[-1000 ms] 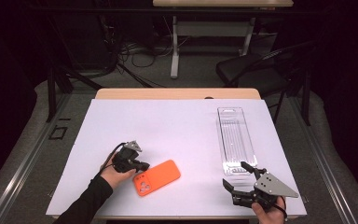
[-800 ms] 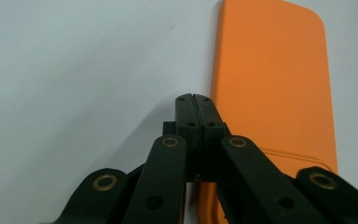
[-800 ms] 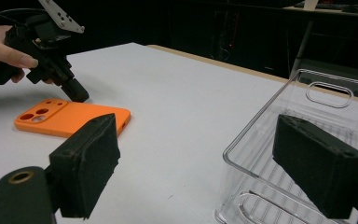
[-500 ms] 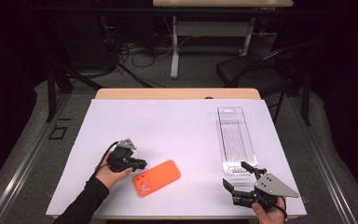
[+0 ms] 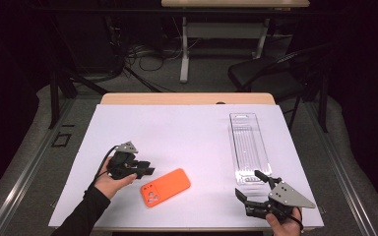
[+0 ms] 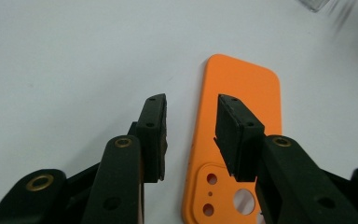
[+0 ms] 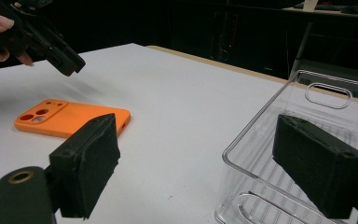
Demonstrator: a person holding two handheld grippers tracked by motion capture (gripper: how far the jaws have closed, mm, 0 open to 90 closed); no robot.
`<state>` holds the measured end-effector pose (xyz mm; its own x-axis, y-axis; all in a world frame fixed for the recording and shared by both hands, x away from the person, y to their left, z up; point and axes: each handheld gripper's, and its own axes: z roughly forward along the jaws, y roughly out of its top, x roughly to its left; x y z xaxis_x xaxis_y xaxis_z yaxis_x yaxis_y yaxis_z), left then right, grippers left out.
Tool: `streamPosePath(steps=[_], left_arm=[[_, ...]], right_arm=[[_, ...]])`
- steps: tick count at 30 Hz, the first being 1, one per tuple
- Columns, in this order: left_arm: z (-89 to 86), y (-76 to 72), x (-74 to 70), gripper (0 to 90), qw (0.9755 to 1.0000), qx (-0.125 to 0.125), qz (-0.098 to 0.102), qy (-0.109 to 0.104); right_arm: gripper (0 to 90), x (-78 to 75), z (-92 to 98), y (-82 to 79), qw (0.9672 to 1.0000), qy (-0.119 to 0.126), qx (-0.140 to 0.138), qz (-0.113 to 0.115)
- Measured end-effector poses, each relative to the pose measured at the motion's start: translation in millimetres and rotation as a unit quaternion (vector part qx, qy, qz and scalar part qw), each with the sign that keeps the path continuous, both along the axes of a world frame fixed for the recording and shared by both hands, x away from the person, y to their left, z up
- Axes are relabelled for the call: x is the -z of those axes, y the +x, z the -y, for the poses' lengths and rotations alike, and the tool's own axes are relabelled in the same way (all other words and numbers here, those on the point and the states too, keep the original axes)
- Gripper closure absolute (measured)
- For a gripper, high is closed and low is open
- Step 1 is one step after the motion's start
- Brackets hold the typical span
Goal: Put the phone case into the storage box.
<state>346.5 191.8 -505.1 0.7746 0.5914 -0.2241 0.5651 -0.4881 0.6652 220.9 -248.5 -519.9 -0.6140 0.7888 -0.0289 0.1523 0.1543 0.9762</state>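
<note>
An orange phone case (image 5: 165,187) lies flat on the white table, camera holes toward the front edge. My left gripper (image 5: 145,170) hovers just left of it and a little above. In the left gripper view its jaws (image 6: 191,105) have just been opening and stand apart with nothing between them; the orange case (image 6: 247,93) lies on the table beneath and to the right. My right gripper (image 5: 248,183) rests open at the front right, just before a clear plastic tray (image 5: 248,147). In the right gripper view its jaws (image 7: 205,154) stand wide, with the case (image 7: 70,119) off to the left.
The clear tray (image 7: 307,93) runs lengthwise along the table's right side and holds nothing. The other hand's gripper (image 7: 60,56) shows above the case in the right gripper view. A wooden table edge (image 5: 187,98) lies at the back, with a chair and cables beyond.
The left gripper has let go of the orange case, opened its jaws and lifted slightly up and to the left. The case stays where it lay. The right gripper has not moved.
</note>
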Motion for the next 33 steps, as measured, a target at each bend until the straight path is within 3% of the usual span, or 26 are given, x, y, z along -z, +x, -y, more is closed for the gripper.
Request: streamPosePath(steps=[7,14,18,24,28,33], left_arm=[[2.9,-6.9,-11.5,55.9,0.9997,0.0,0.013,0.021],[1.1,-8.3,-18.8,29.9,0.9997,-0.017,0.002,0.02],[0.3,-10.0,-23.3,23.5,0.9997,-0.018,0.004,0.015],[1.3,-12.0,-28.4,21.5,0.9995,-0.024,0.002,0.017],[0.9,-12.8,-30.4,16.2,0.9996,-0.025,-0.005,0.01],[0.5,-13.4,-33.1,16.0,0.9996,-0.027,-0.009,0.002]], right_arm=[[14.1,0.1,0.0,0.0,1.0,0.001,0.001,0.0],[14.1,0.3,-0.3,0.1,1.0,0.001,0.0,0.0],[14.1,0.2,-0.3,0.1,1.0,-0.001,0.0,0.0],[14.1,0.0,-0.3,-0.1,1.0,-0.002,0.0,-0.001],[14.1,0.0,-0.2,-0.2,1.0,-0.001,0.001,-0.001],[14.1,0.1,-0.1,0.0,1.0,0.0,0.001,-0.001]])
